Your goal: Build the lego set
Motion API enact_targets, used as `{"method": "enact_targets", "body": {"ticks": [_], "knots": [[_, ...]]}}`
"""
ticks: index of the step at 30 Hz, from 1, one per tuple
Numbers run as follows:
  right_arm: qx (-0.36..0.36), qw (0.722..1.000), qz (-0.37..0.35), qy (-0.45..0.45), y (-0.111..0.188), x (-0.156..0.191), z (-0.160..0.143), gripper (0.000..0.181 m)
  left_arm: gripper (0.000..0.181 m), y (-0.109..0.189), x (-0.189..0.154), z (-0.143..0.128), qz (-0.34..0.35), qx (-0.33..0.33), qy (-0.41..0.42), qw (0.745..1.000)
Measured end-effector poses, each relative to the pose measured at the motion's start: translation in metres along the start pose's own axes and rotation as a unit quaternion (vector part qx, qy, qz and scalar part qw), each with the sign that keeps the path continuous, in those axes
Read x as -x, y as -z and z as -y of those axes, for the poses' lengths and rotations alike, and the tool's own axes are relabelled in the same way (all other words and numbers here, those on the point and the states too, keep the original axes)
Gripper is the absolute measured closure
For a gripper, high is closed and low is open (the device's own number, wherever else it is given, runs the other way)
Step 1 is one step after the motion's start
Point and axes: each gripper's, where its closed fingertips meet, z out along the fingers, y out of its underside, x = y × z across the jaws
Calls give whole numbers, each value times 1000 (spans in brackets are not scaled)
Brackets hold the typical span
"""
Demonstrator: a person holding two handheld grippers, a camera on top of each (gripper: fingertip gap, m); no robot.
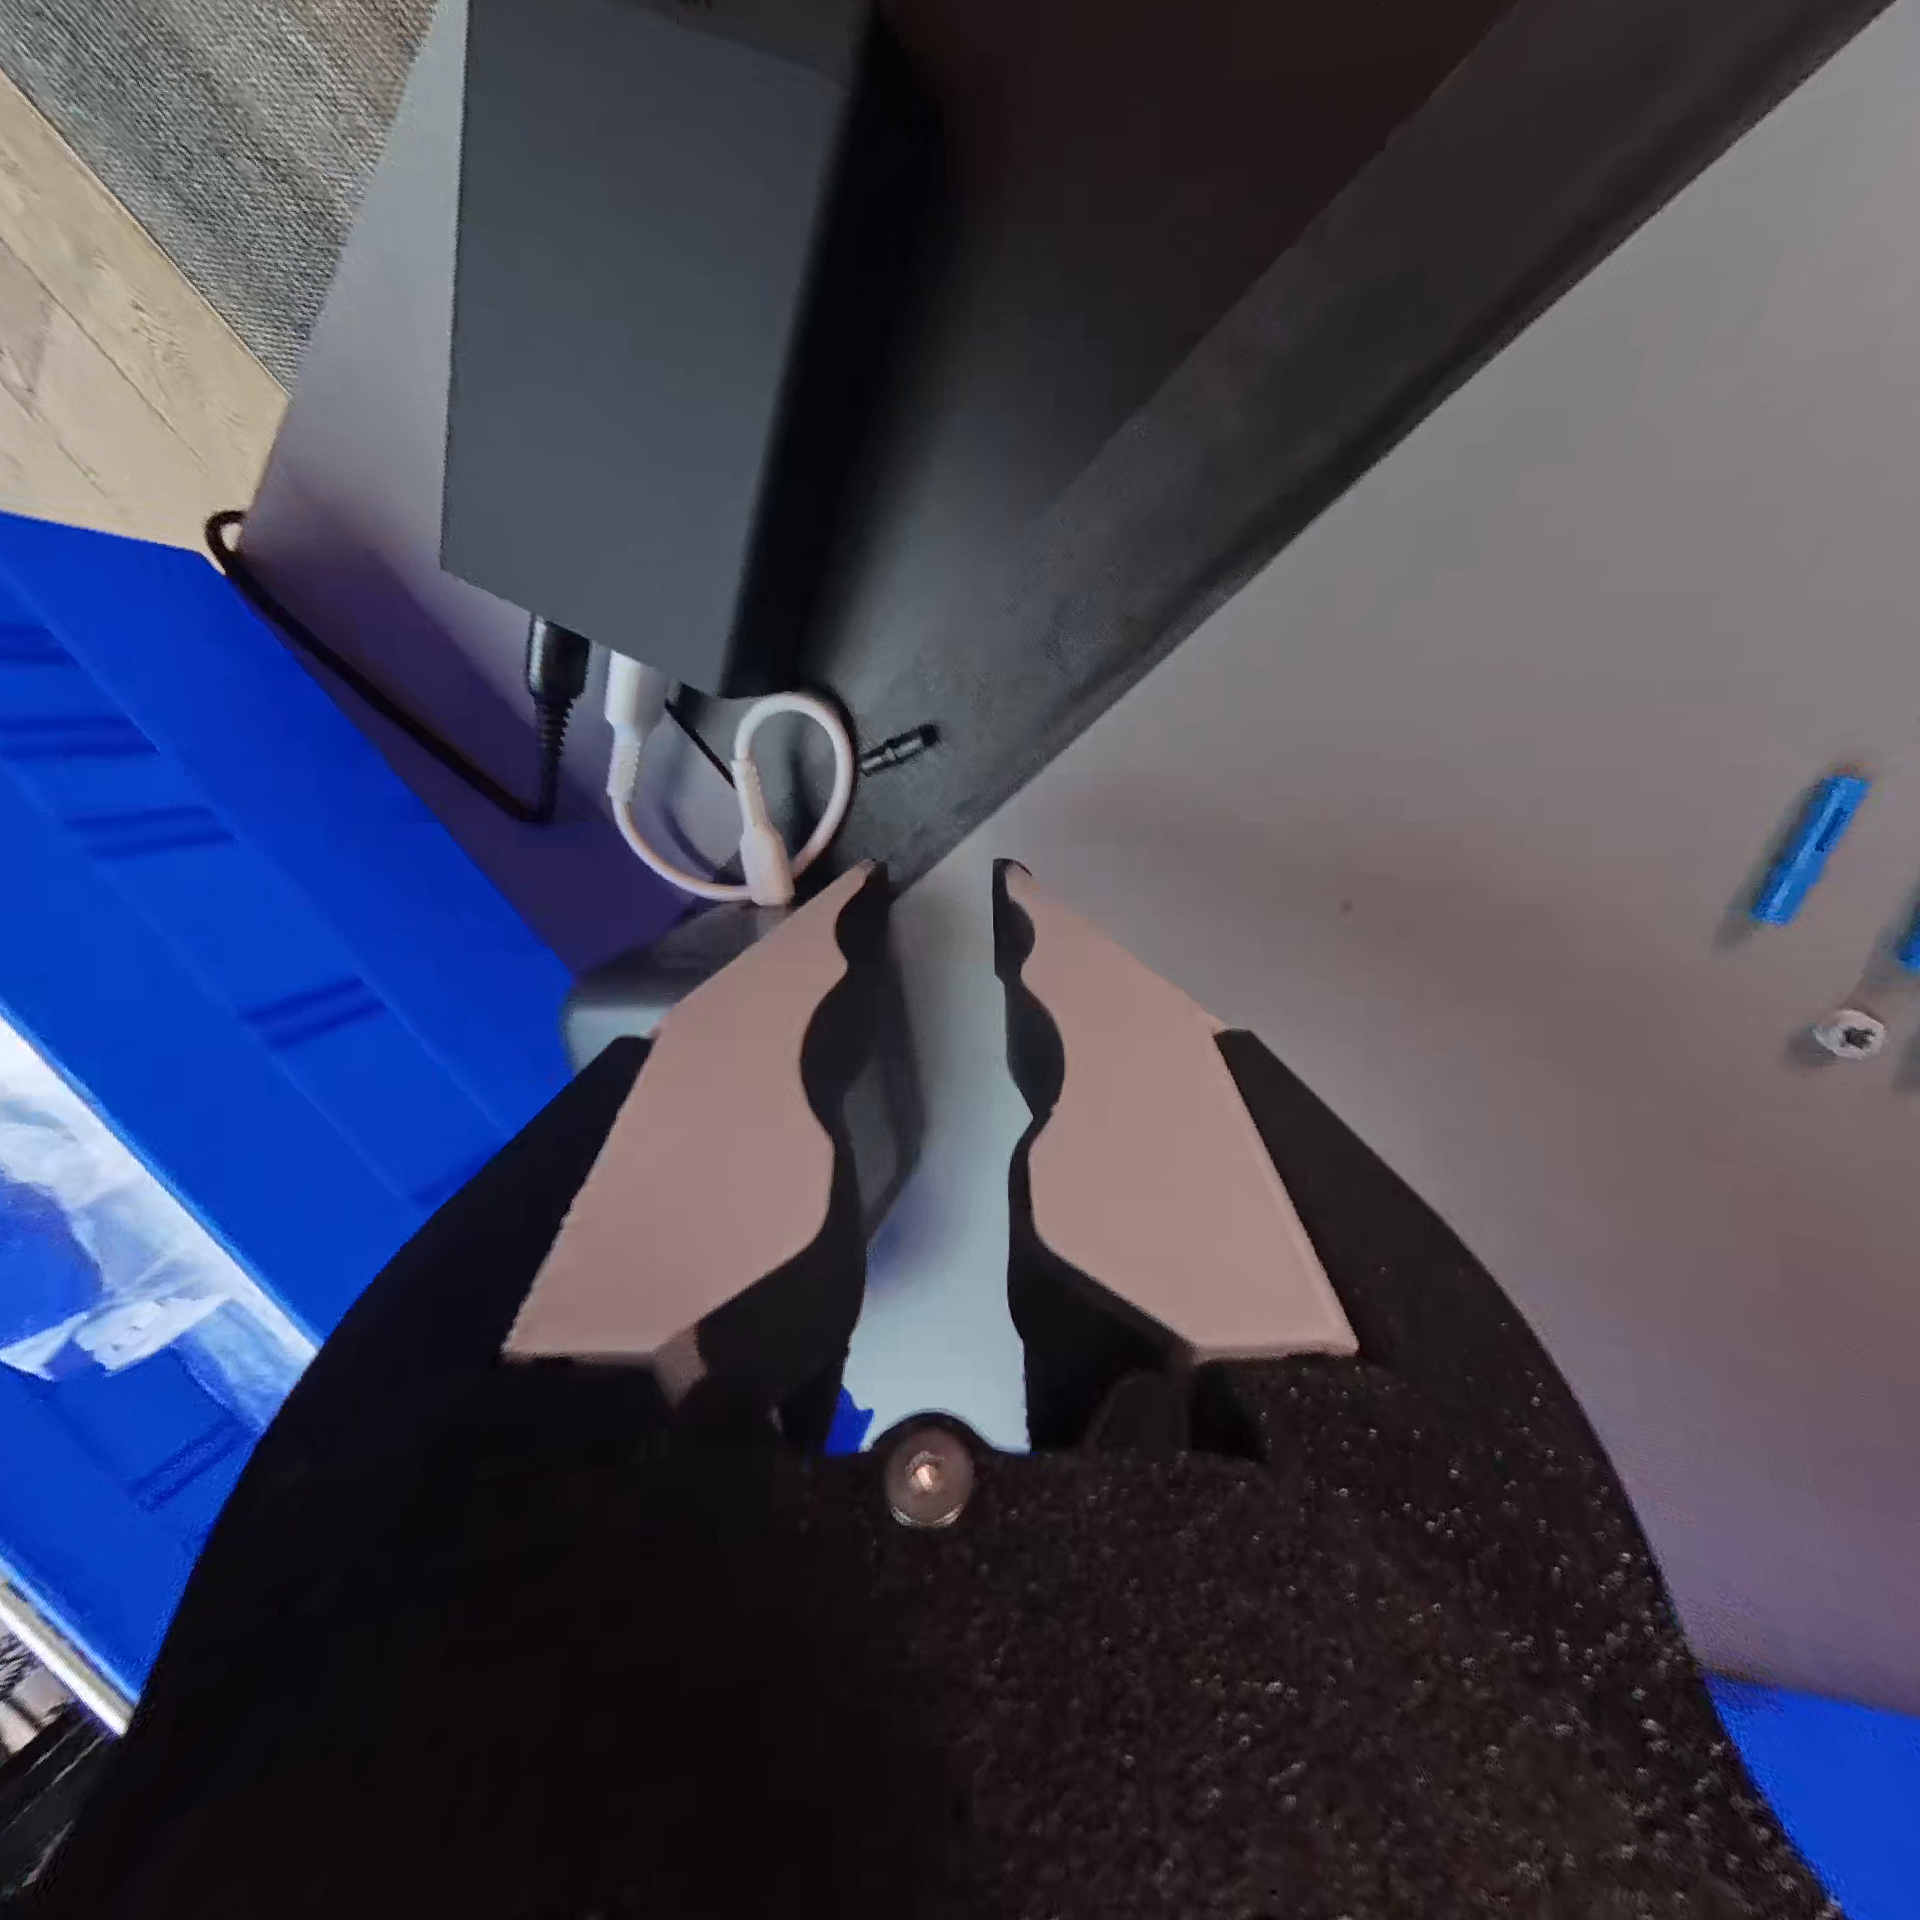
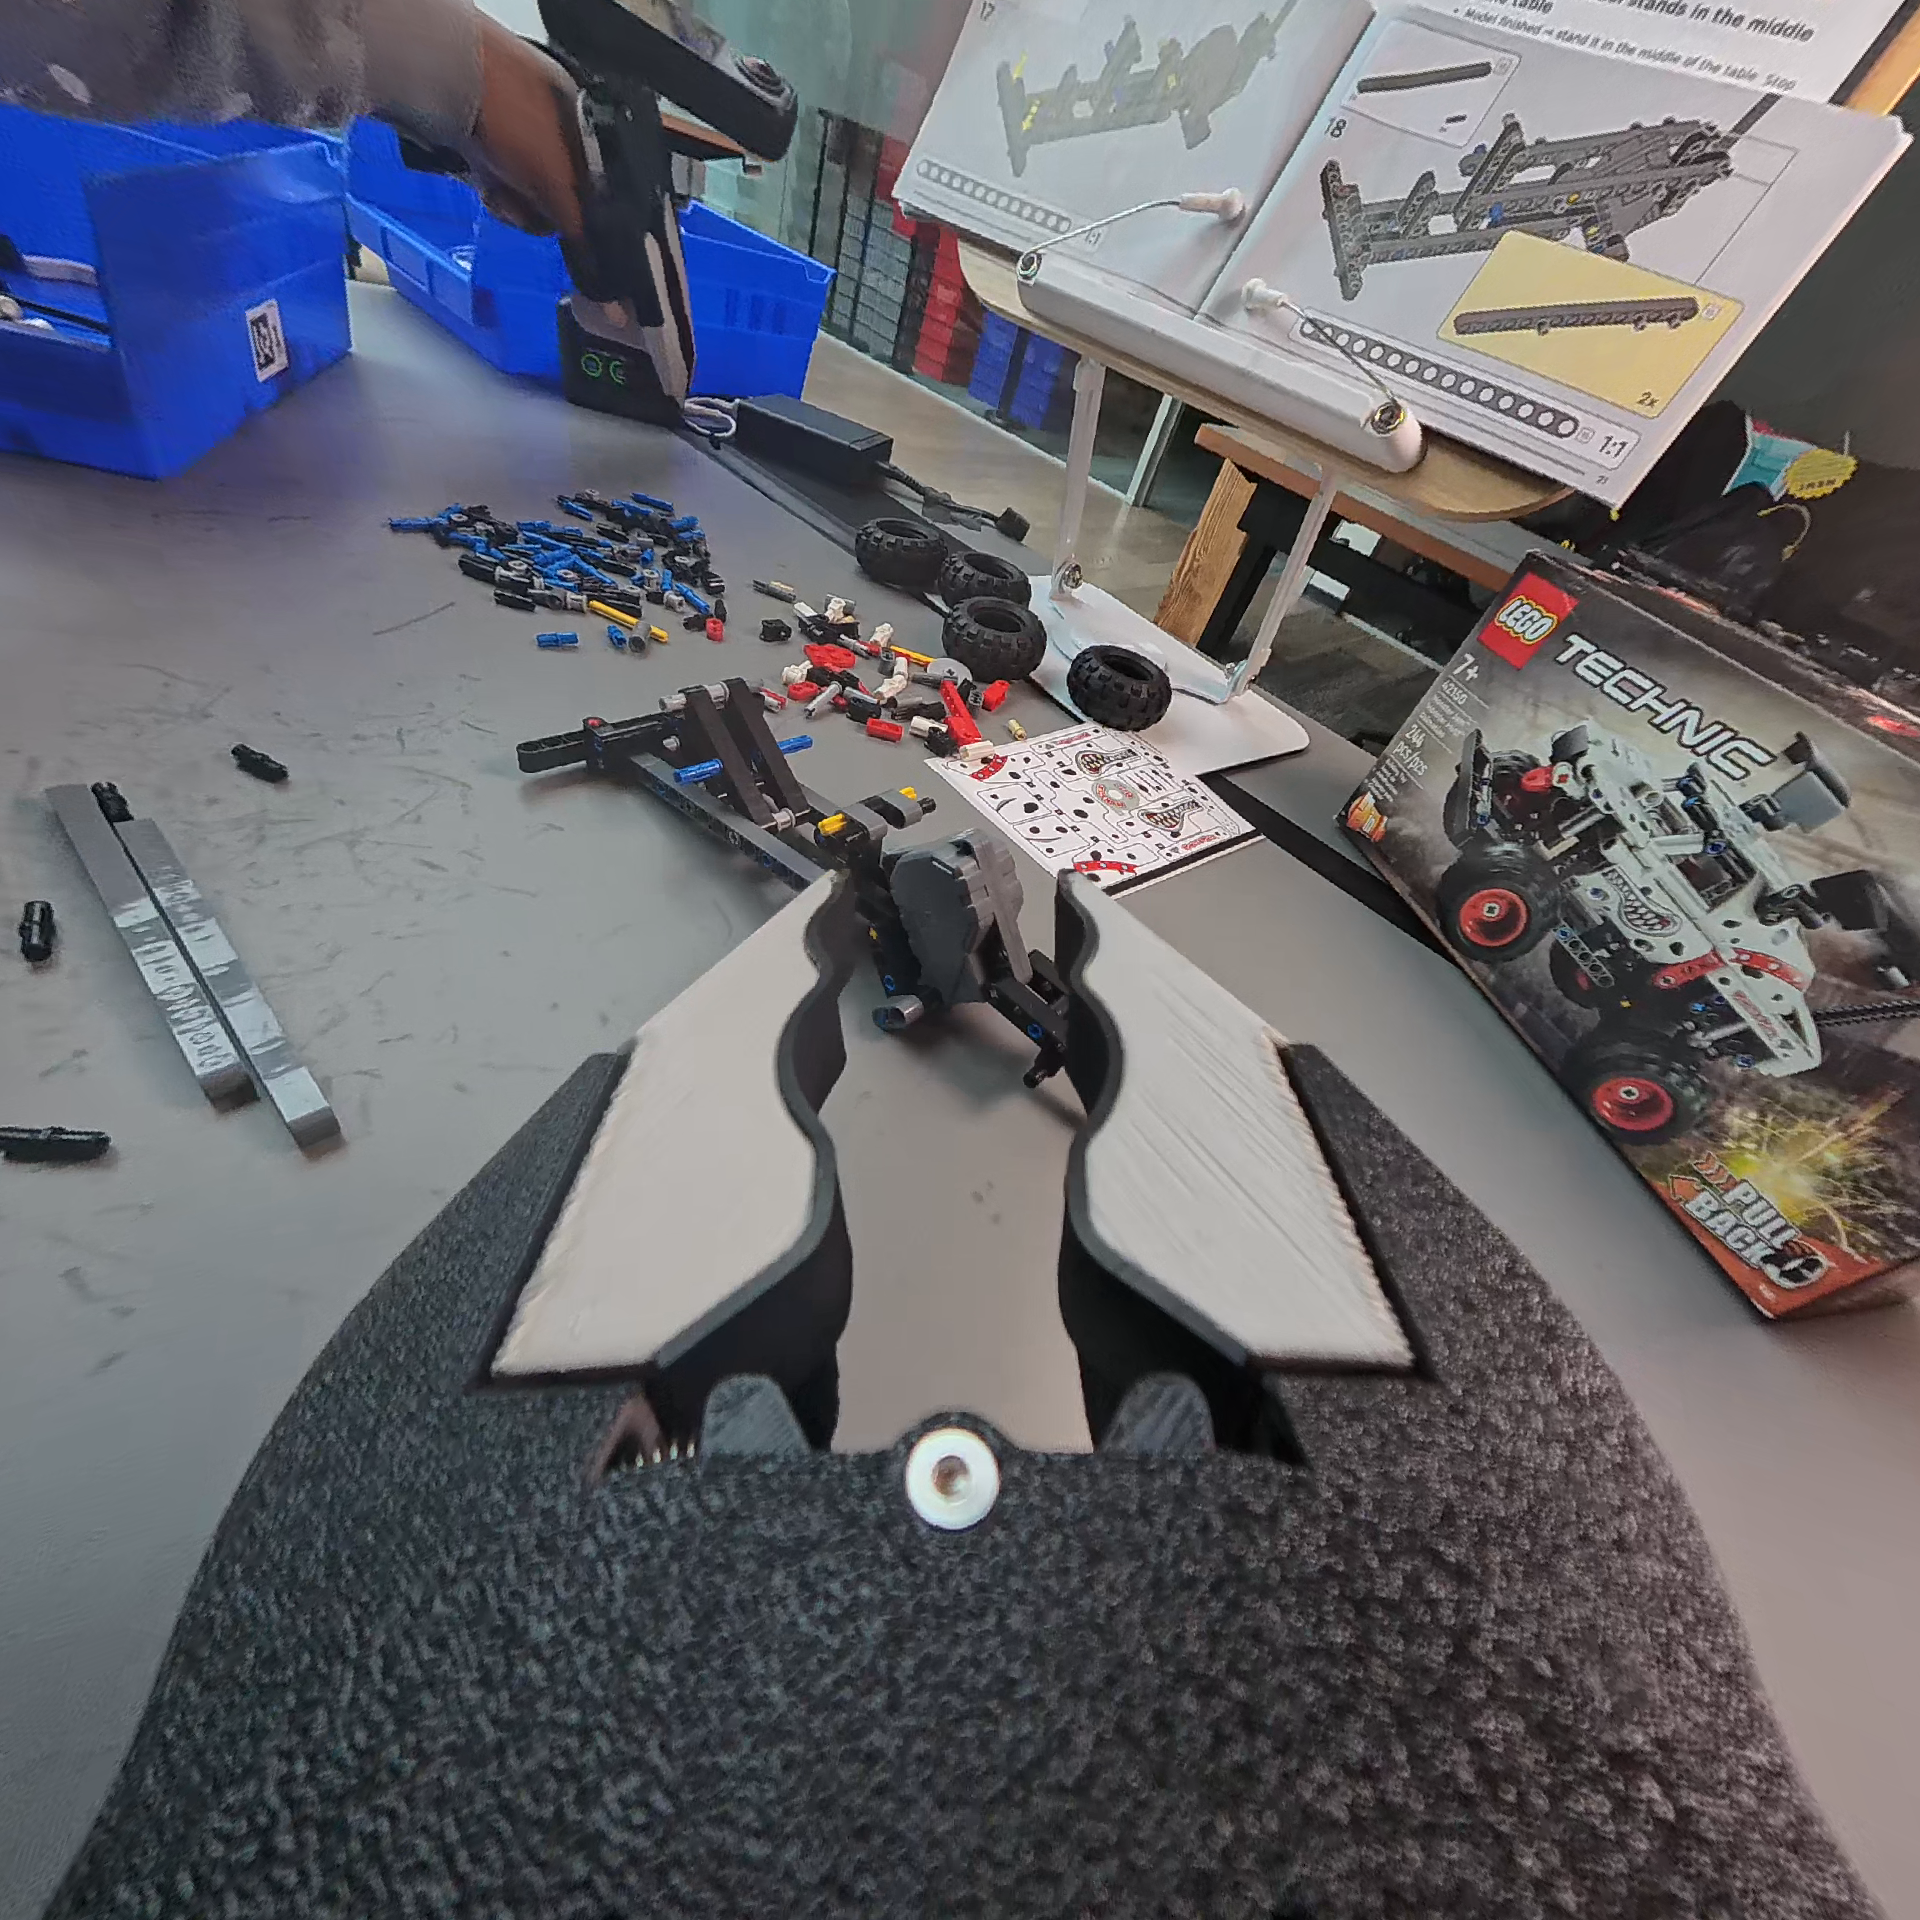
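Both grippers were open and empty over the lego table.

At mid frame, the right gripper [image 2: 945, 914] had its jaws wide on each side of the frame's [image 2: 748, 769] near end, not squeezing. A crooked squeeze might snap bits off. Left of it lay two grey beams [image 2: 187, 966]. Farther back were four tyres [image 2: 992, 634]. At the upper left the left gripper [image 2: 670, 390] hung open near two blue bins [image 2: 208, 291].
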Motion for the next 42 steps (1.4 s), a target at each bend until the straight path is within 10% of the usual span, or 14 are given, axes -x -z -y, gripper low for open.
{"method": "enact_targets", "body": {"ticks": [7, 21, 35, 38, 42], "knots": [[12, 1000, 2, -9, -2, -2, -9, 143, 165, -19, 7, 25, -4, 28, 55, 998], [5, 999, 3, -39, -1, -9, -9, 143, 161, -31, 11, 12, -17, 152, -169, 974], [7, 999, 5, -39, -1, -9, -10, 143, 175, -12, -7, 13, -94, 143, -132, 976], [10, 999, 7, -32, -1, -6, -10, 143, 175, 29, -44, 28, -126, 75, -146, 978], [4, 999, 15, -28, -2, -3, -7, 143, 176, 111, -180, 37, -220, -51, -227, 947]]}}
